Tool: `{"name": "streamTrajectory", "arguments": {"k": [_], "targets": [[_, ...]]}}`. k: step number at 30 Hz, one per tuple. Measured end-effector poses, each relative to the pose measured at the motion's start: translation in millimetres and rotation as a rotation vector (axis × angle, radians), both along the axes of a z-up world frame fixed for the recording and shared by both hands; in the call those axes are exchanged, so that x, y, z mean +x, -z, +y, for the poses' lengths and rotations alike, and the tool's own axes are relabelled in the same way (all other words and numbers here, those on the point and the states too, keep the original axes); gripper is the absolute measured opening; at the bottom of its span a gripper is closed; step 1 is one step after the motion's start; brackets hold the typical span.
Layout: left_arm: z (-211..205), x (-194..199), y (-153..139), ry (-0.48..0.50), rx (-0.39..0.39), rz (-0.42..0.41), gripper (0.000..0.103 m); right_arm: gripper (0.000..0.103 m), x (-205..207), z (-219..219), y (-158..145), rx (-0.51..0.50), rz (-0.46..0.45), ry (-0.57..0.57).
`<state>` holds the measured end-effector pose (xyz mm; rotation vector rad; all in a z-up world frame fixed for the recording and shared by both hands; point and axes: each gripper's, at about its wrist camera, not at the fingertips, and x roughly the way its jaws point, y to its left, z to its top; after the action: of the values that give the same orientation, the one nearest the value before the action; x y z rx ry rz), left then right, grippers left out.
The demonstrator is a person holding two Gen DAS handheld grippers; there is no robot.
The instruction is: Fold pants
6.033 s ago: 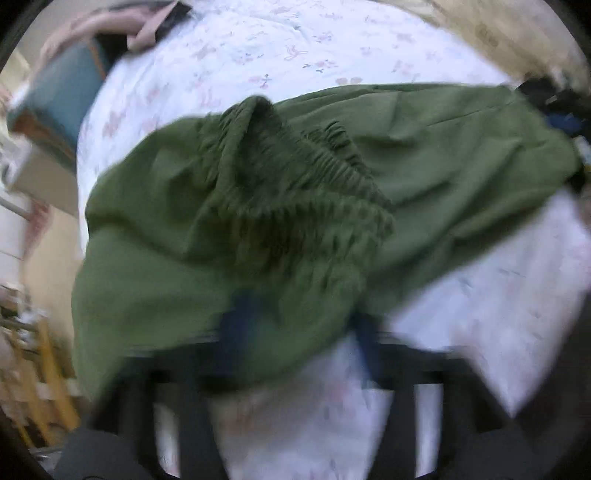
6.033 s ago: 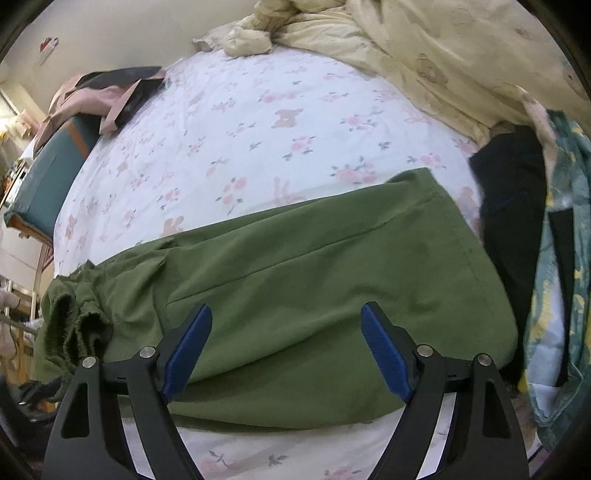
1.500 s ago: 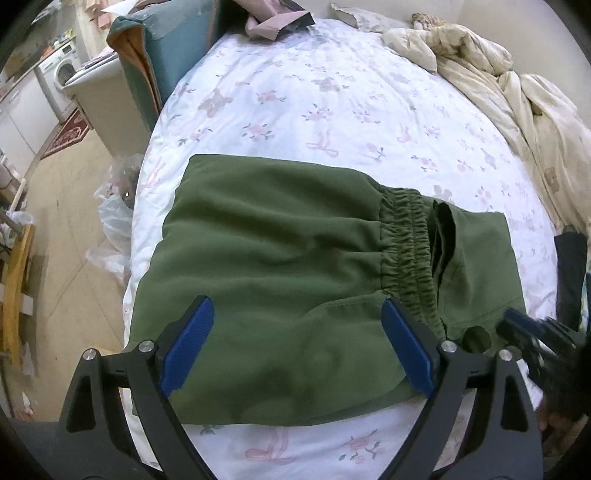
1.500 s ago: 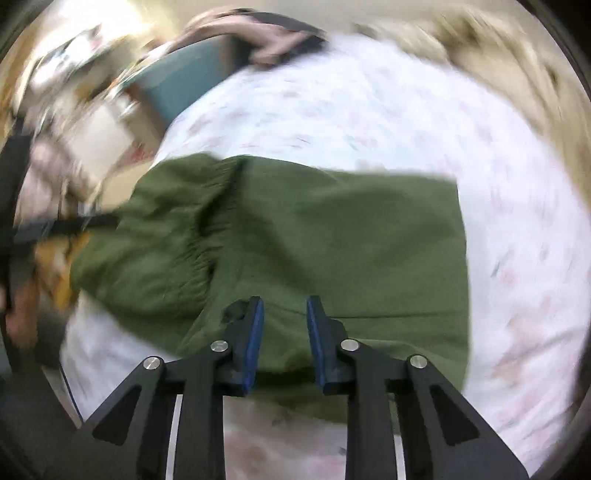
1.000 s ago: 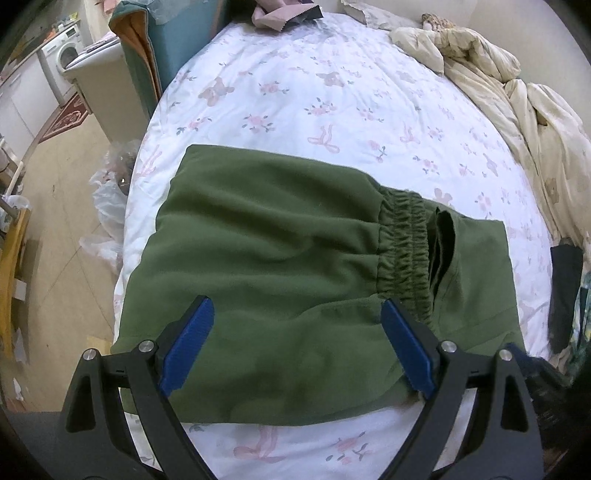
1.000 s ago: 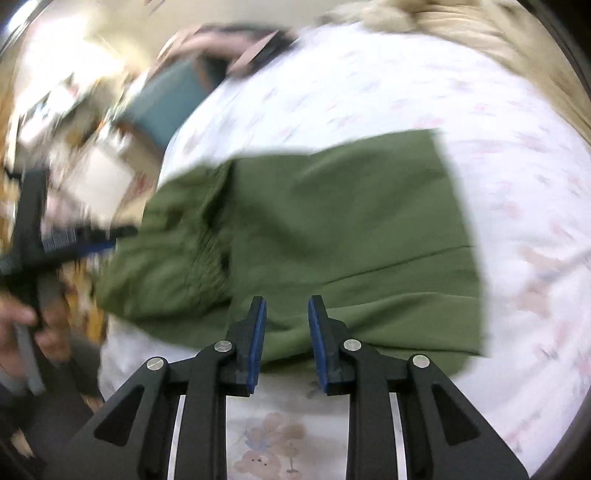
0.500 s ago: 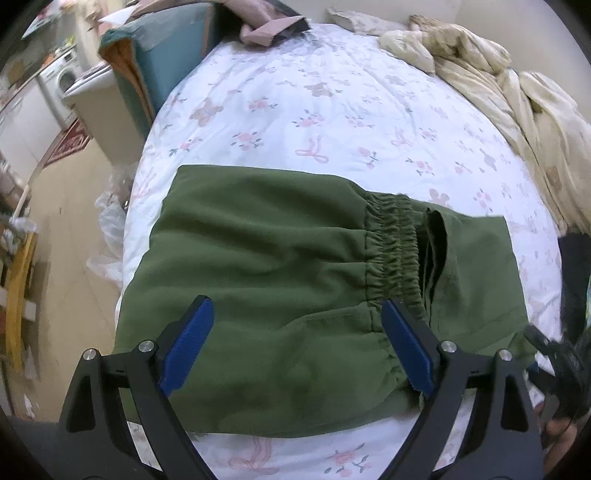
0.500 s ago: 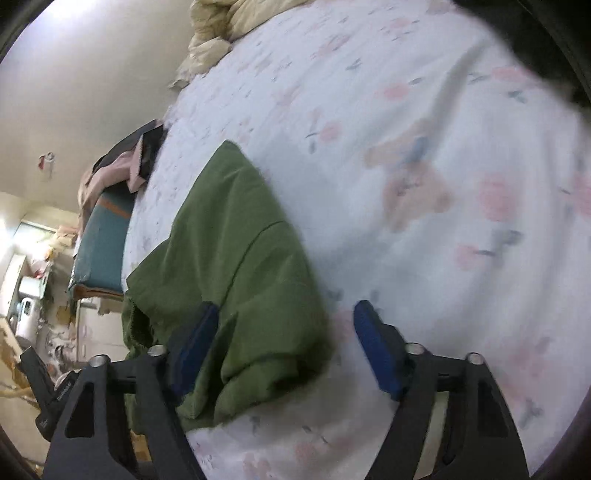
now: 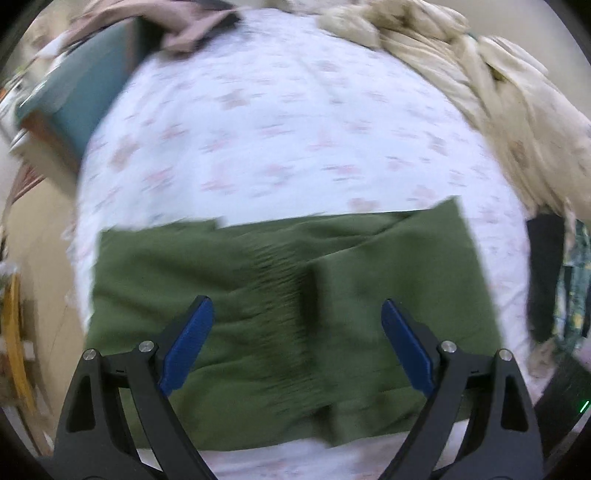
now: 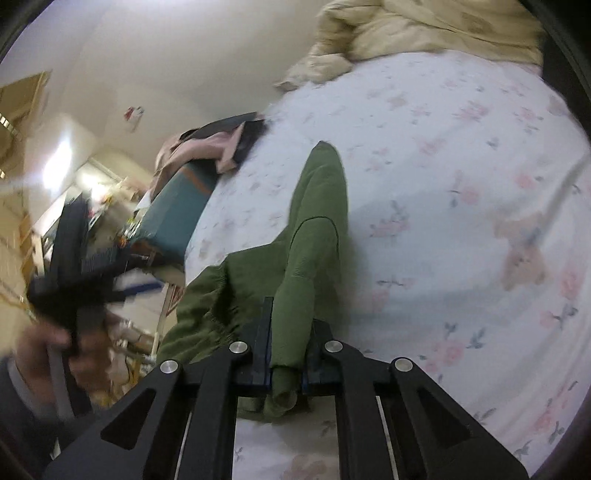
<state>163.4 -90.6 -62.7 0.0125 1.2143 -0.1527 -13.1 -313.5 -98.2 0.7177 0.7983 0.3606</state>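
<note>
- Left wrist view, lower half of the frame: the olive-green fabric pants [image 9: 258, 314] lie folded across the white bed sheet with small pink flowers [image 9: 295, 122], the gathered elastic waistband [image 9: 284, 295] running down the middle of the pile and a folded layer overlapping it on the right.
- The left gripper [image 9: 295, 332] hangs over the pants with its blue-padded jaws wide apart and nothing between them; this view is blurred.
- In the right wrist view, at lower centre, the right gripper [image 10: 288, 354] has just been closing, and its jaws now stand narrow, clamped on a bunched edge of the pants [image 10: 310, 240], which stretch from the jaws up toward the middle of the frame.
- A crumpled cream-coloured quilt [image 9: 480, 81] is heaped along the upper right of the bed, well apart from the pants.
- A teal upholstered piece of furniture [image 9: 81, 88] stands at the upper left beside the bed, with pink and dark clothes [image 9: 184, 26] draped on its top.
- At the right edge, dark and patterned garments [image 9: 554, 277] lie just beside the pants.
- At the left edge of the right wrist view, a person's hand [image 10: 48, 350] grips the handle of the other gripper, blurred.
</note>
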Motion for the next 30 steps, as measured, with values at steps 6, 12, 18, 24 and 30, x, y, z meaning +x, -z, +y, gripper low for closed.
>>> {"name": "streamTrajectory", "arguments": {"k": [6, 12, 18, 24, 30], "targets": [[-84, 29, 8, 0.15, -0.037, 0.097, 0.09, 0.01, 5, 13, -4, -0.028, -0.032, -0.063], [-117, 37, 30, 0.239, -0.02, 0.166, 0.074, 0.01, 3, 28, -12, -0.068, -0.072, -0.142], [-116, 33, 30, 0.285, 0.053, 0.152, 0.048, 0.009, 0, 60, -20, -0.138, -0.121, -0.255], [-92, 28, 18, 0.312, 0.06, 0.125, 0.01, 0.009, -3, 74, -24, -0.132, -0.146, -0.298], [-66, 26, -3, 0.31, 0.023, 0.1, 0.006, 0.009, -6, 81, -30, -0.102, -0.18, -0.302]]}}
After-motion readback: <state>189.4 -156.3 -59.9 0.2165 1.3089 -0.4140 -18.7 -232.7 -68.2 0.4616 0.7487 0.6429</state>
